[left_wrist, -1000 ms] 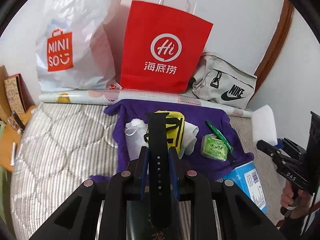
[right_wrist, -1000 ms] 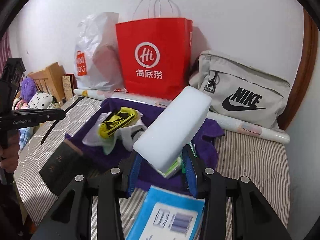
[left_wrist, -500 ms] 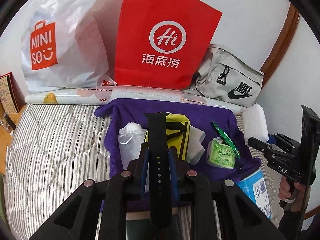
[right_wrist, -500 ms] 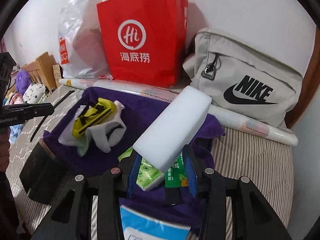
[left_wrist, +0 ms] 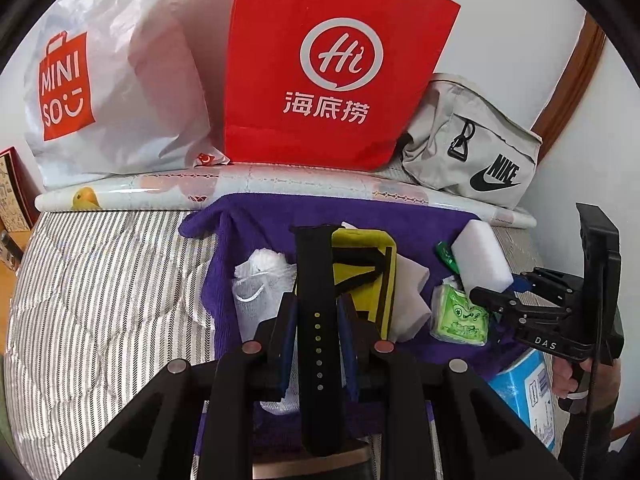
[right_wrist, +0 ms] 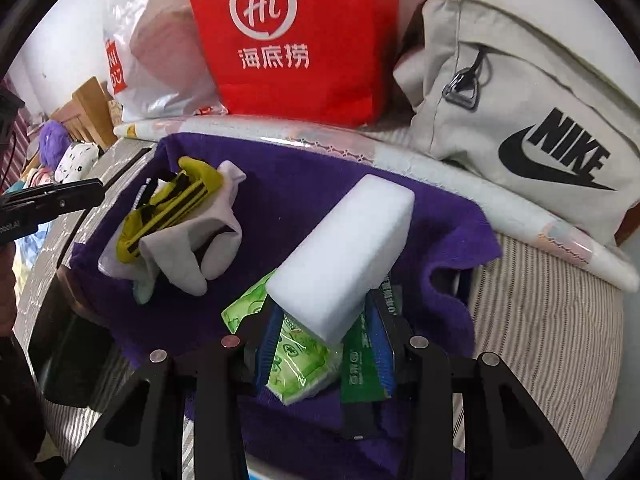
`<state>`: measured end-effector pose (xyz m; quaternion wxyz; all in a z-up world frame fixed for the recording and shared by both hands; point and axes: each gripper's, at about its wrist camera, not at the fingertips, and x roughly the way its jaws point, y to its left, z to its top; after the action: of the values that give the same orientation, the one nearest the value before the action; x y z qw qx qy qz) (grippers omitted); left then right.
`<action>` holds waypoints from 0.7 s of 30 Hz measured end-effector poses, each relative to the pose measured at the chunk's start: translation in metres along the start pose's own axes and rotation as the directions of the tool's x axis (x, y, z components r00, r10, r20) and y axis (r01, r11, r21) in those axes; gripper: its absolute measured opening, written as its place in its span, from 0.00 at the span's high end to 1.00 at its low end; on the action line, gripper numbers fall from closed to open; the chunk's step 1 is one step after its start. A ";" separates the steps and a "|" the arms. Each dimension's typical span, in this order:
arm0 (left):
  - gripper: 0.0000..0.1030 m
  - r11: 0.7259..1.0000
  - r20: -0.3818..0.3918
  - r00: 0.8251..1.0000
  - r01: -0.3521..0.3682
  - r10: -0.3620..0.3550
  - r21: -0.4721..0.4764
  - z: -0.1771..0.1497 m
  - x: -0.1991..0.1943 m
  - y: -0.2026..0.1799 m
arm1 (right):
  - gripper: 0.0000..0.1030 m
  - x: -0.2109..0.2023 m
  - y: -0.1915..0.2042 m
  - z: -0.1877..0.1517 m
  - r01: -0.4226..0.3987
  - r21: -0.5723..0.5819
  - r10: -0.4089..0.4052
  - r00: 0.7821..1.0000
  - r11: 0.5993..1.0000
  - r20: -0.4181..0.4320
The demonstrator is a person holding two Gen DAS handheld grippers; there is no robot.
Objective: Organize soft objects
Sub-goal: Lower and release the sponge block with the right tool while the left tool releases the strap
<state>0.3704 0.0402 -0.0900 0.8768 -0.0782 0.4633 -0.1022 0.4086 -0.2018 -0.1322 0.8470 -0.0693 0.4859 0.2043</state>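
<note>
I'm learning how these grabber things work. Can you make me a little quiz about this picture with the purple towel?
1. True or false: the left gripper is empty.
2. What does the right gripper hold: A white sponge block, B red bag, C yellow sock?
3. Which cloth lies under the green tissue pack?

Key
1. False: it is shut on a black watch strap.
2. A: the white sponge block.
3. The purple towel.
</note>
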 end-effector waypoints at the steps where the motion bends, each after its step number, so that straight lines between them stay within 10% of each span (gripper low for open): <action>1: 0.81 1.000 -0.002 1.000 0.001 -0.001 0.000 0.000 0.001 0.001 | 0.60 0.002 0.000 0.001 -0.008 -0.003 0.008 1.000 1.000 0.008; 21: 0.81 1.000 -0.051 0.999 0.010 -0.011 -0.026 -0.001 0.028 0.008 | 0.35 -0.016 -0.002 -0.005 0.022 0.045 -0.023 1.000 0.999 0.021</action>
<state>0.3857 0.0411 -0.1148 0.8631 -0.0896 0.4862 -0.1028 0.3982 -0.2096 -0.1216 0.8557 -0.0539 0.4804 0.1845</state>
